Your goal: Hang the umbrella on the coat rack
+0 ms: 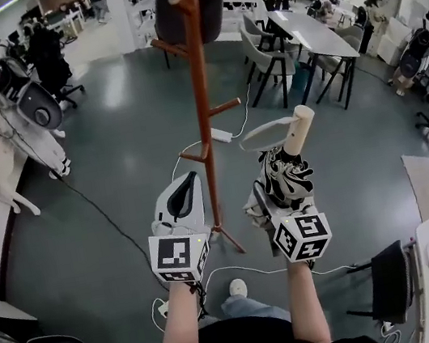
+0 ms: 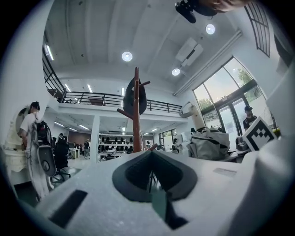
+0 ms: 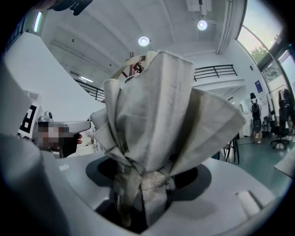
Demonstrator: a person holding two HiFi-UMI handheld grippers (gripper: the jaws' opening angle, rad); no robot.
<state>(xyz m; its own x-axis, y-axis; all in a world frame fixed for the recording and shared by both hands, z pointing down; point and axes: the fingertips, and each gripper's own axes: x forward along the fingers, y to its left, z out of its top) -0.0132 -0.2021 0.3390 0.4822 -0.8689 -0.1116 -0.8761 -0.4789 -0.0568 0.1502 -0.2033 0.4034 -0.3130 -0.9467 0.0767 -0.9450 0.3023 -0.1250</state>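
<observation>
One step looks done: the right gripper clamps the folded umbrella, held upright just beside the coat rack and not yet on a peg; the left gripper is closed and empty.

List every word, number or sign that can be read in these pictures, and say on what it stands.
No text is readable in any view.
Left cube, on the left gripper: a black-and-white square marker only, no letters.
Right cube, on the right gripper that holds the umbrella: the same kind of marker.
Blue sign, right gripper view: too small to read.
</observation>
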